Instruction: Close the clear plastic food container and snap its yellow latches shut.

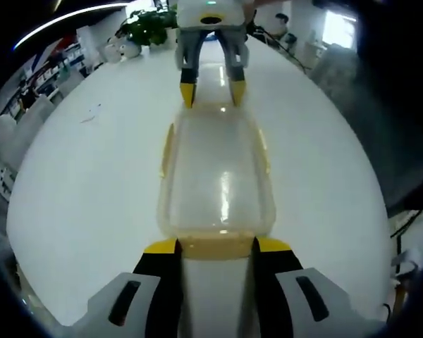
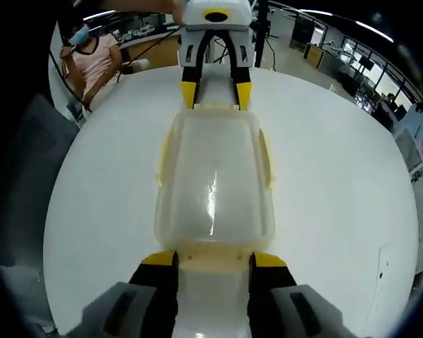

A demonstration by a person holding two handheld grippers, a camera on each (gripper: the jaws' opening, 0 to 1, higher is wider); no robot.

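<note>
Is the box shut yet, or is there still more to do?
The lid sits on the clear container, so closing looks done. Each hand-held gripper, left and right, is open at an end latch, working on them. Whether those, or the side latches, have clicked shut, I can't tell.

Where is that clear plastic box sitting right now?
The clear plastic food container lies on the white table, centred between the left gripper at one end and the right gripper at the other.
</note>
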